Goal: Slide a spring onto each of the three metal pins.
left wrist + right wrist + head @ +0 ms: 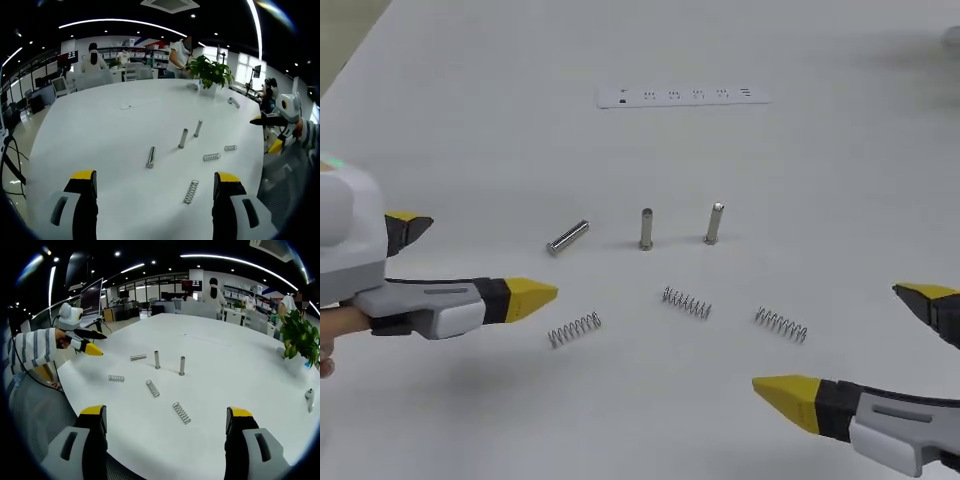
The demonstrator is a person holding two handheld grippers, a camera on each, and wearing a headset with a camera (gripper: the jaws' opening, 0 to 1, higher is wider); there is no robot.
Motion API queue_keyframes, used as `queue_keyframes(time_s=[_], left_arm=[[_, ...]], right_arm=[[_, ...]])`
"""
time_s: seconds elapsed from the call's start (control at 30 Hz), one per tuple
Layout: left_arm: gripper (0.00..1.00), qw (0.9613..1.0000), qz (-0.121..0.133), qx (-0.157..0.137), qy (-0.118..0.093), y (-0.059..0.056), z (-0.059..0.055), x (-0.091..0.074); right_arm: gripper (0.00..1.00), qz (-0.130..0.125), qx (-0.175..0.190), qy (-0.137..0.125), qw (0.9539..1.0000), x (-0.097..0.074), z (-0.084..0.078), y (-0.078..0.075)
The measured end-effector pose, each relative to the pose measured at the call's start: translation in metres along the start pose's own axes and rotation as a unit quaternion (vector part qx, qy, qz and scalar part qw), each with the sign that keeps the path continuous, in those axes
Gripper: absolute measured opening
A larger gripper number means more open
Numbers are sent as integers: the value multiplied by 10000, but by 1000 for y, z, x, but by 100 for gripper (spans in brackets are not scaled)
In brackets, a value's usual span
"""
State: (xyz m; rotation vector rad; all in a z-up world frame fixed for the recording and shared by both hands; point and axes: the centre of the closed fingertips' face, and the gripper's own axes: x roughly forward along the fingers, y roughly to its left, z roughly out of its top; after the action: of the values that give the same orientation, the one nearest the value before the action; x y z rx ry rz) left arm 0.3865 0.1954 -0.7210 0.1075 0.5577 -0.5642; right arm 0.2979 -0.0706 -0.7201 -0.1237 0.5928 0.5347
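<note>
Three short polished metal pins sit in a row near the middle of the white desk (pixel 470 130). The left pin (pixel 567 237) lies on its side at a slant, while the middle pin (pixel 646 229) and the right pin (pixel 714 224) stand upright, well apart. Just nearer the person lie three thin wire coil springs, flat on the desk and apart from the pins: the left spring (pixel 574 330), the middle spring (pixel 686 303) and the right spring (pixel 781 324). The left gripper (pixel 495 257) hovers left of them, its yellow-tipped fingers (pixel 525 297) spread wide and empty. The right gripper (pixel 825 337) hangs at the lower right, just beside the right spring, fingers (pixel 785 392) likewise wide apart, gripping nothing. A white power strip (pixel 682 97) lies beyond the pins
</note>
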Motion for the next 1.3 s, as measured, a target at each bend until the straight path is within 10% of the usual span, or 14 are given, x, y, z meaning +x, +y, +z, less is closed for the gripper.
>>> queue_keyframes(time_s=[1.3], left_arm=[[74, 9990, -94, 199, 391, 10, 13, 56]], right_arm=[[100, -58, 160, 97, 9998, 2, -6, -1]])
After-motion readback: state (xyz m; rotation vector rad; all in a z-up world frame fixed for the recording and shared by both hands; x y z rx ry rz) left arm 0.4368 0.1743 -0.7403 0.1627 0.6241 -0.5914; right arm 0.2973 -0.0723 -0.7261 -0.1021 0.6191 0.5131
